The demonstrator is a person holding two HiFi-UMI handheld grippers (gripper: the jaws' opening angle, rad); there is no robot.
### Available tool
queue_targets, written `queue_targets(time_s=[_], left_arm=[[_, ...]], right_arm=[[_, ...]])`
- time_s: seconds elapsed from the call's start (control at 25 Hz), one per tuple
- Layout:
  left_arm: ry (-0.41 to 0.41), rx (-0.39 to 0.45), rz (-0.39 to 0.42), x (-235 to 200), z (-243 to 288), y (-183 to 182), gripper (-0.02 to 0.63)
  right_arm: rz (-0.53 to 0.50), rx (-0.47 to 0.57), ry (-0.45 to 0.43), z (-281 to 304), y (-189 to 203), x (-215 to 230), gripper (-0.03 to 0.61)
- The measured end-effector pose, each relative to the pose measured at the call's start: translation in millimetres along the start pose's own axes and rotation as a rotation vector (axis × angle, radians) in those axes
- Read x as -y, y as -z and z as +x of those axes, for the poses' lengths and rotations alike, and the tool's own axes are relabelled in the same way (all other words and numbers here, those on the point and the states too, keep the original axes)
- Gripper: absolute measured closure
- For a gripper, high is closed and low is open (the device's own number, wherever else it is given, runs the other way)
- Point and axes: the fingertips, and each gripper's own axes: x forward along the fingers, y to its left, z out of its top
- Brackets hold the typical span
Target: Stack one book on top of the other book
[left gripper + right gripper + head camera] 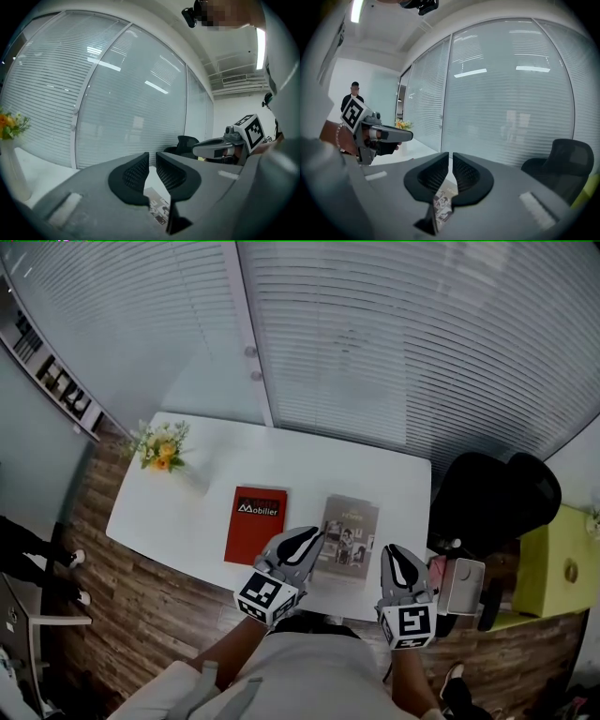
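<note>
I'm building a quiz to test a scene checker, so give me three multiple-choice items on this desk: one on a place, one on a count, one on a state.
1. Where do the flowers stand on the table?
A) at its far left corner
B) on a book
C) at its near right corner

2. How many books lie on the table?
A) one
B) four
C) two

3. How do the books lie?
A) stacked
B) flat, side by side, apart
C) upright

Key: 1 A, the head view shows them at the far left corner. 2 C, there is a red book and a grey book. 3 B, bare tabletop shows between them.
</note>
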Motion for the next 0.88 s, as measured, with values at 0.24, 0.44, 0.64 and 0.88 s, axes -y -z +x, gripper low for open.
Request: queue_targets(time_s=[0.24, 0.44, 0.64, 0.88], left_arm=[[-0.018, -0.118, -0.038, -8, 9, 57, 0.537], [-0.011, -0.215, -0.068, -12, 16, 105, 0.509], [-0.016, -0.284, -0.120, -16, 19, 150, 0.480], [-0.026, -0.393, -0.188, -20, 19, 210, 0.433]], right_arm=[[0.050, -0.108, -0.016, 13, 57, -1, 0.517], [0.084, -0.189, -0.029, 22, 101, -3, 0.488], [0.131, -0.263, -0.047, 29, 142, -7, 0.456], [0.185, -0.331, -0.056, 33, 188, -10, 0.448]])
